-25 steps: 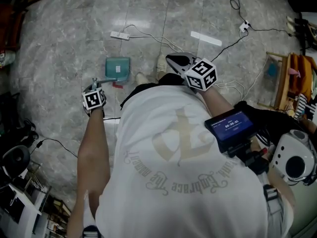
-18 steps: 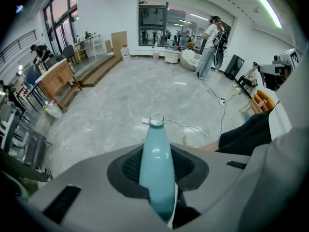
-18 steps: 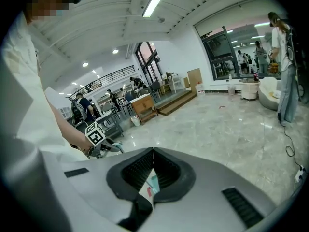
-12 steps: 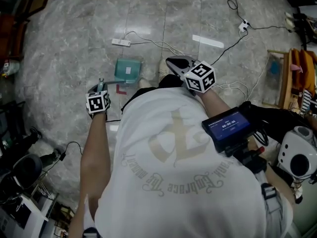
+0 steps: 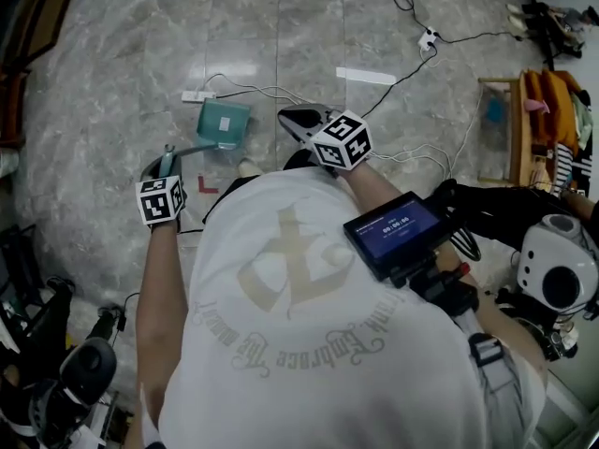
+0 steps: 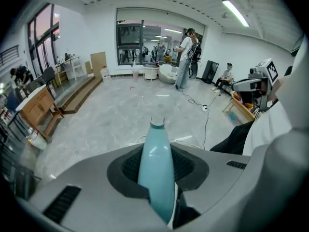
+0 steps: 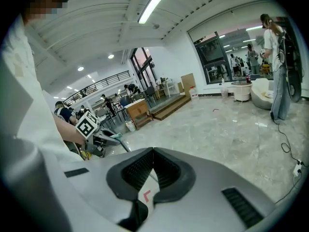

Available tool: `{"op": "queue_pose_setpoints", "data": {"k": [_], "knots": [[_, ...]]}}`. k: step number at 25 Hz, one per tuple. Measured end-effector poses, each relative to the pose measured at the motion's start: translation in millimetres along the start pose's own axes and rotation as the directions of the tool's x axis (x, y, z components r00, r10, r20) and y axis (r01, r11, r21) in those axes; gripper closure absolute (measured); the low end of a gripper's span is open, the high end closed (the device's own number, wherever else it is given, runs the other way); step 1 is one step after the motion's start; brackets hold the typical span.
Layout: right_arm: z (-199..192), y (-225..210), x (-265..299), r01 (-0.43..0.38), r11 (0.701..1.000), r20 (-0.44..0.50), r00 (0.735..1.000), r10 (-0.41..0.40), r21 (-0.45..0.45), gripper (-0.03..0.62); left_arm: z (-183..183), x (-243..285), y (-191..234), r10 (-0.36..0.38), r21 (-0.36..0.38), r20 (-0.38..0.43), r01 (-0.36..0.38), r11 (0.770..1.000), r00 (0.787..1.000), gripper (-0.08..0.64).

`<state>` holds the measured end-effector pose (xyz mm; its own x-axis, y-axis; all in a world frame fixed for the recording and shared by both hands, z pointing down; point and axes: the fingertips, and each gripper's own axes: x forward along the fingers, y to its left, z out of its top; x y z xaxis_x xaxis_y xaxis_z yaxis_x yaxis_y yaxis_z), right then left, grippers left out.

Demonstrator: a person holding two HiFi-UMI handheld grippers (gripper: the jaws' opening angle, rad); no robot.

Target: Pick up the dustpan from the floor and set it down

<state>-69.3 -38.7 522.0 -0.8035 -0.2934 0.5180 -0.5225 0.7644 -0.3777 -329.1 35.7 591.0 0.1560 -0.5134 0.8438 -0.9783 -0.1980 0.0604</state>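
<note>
Left gripper view: our left gripper (image 6: pixel 156 153) clamps the teal dustpan handle (image 6: pixel 154 129); we should lower it flat, without swinging.

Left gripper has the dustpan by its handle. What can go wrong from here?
1. The left gripper clamps only the smooth, rounded handle, with the pan out at the far end. The weight there may twist the handle or let it slip in the jaws.
2. A power strip lies close beside the pan. The pan could knock it or come down on it when set down.
</note>
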Motion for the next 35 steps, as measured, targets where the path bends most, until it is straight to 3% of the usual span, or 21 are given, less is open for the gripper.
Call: {"op": "queue_pose_setpoints", "data": {"k": [8,18,35], "knots": [[7.3,-14.5,-22.5,0.002,1.000,0.044,0.999,-0.001,-0.014,0.577,46.5,-6.5,-39.0,-0.031,0.050,0.079,0.027,0.998,0.996,0.457],[-5.1,-95.7,-82.7,0.025,0.999,0.040,0.999,-0.027,0.046,0.577,103.0,8.4,-118.0,-0.068,0.006,0.090,0.068,0.998,0.994,0.457],[0.0,-121.2,-99.7,0.062,0.996,0.083,0.994,-0.068,0.069,0.577,156.8,-24.4,-150.8,-0.119,0.068,0.203,0.107,0.992,0.972,0.457]]}}
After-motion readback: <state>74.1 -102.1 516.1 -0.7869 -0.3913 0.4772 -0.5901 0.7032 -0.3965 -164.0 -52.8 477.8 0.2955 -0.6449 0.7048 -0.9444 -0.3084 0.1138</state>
